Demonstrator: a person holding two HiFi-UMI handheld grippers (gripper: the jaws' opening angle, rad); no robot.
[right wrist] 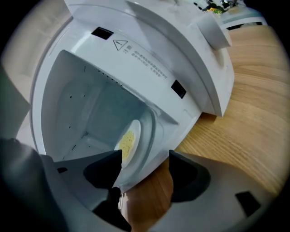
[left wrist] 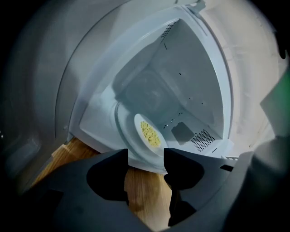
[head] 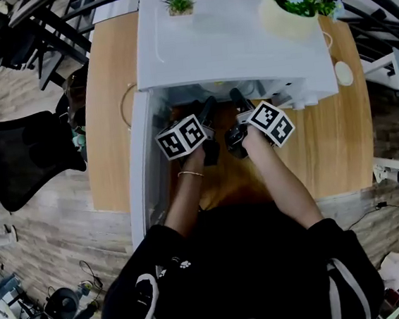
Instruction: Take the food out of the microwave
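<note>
A white microwave (head: 230, 46) stands on a wooden table with its door (head: 141, 175) swung open to the left. Inside, on the turntable, lies a white plate of yellow food (left wrist: 149, 133), which also shows in the right gripper view (right wrist: 128, 142). Both grippers are side by side just in front of the open cavity. My left gripper (left wrist: 145, 156) is open with nothing between its jaws, and the plate is a little beyond its tips. My right gripper (right wrist: 145, 158) is open too, empty, with the plate's rim close to its left jaw. In the head view the left gripper (head: 207, 113) and right gripper (head: 236, 103) point into the opening.
A pot of flowers (head: 290, 8) and a small green plant (head: 180, 1) sit on top of the microwave. Its control panel with a knob (right wrist: 215, 34) is to the right of the cavity. The wooden table (head: 110, 115) extends on both sides. A black chair (head: 22, 160) stands at the left.
</note>
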